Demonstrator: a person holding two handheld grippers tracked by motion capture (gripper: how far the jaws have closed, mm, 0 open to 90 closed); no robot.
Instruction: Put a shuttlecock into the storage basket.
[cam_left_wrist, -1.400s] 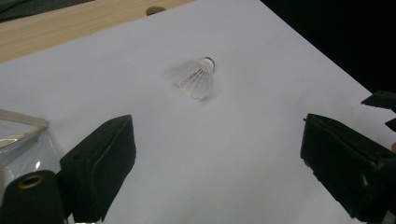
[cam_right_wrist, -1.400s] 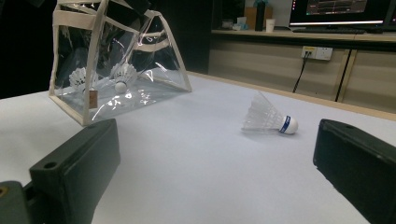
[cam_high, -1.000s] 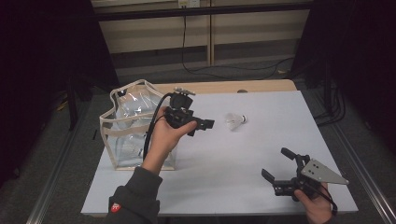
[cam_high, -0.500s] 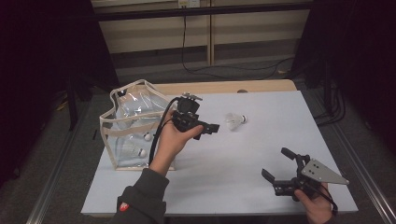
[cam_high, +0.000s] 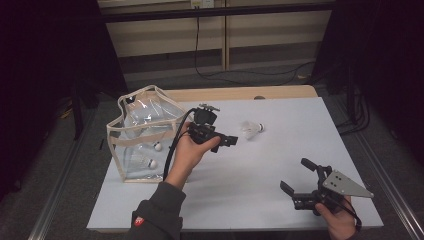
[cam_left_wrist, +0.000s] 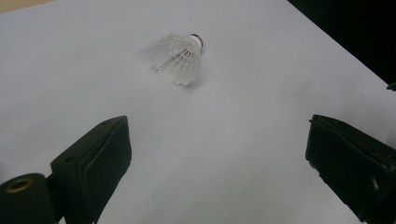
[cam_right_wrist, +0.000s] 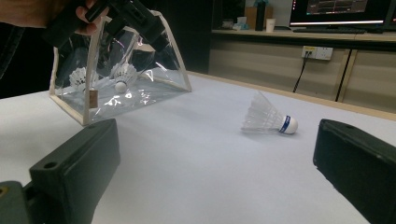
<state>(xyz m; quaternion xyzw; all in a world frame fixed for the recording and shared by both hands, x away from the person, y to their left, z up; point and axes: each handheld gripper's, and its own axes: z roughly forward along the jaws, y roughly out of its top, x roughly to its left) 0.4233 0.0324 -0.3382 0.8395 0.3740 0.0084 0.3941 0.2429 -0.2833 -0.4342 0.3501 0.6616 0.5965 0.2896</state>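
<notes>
Shuttlecock (cam_high: 252, 128) on its side on the white table (cam_high: 250, 165), just ahead of the left gripper (cam_high: 227, 141), apart from it. Left jaws spread wide with nothing between, held above the table beside the clear bag (cam_high: 145, 137) holding two more shuttlecocks (cam_high: 150, 163). Right gripper (cam_high: 295, 177) near the front edge, well apart, jaws open and empty.
</notes>
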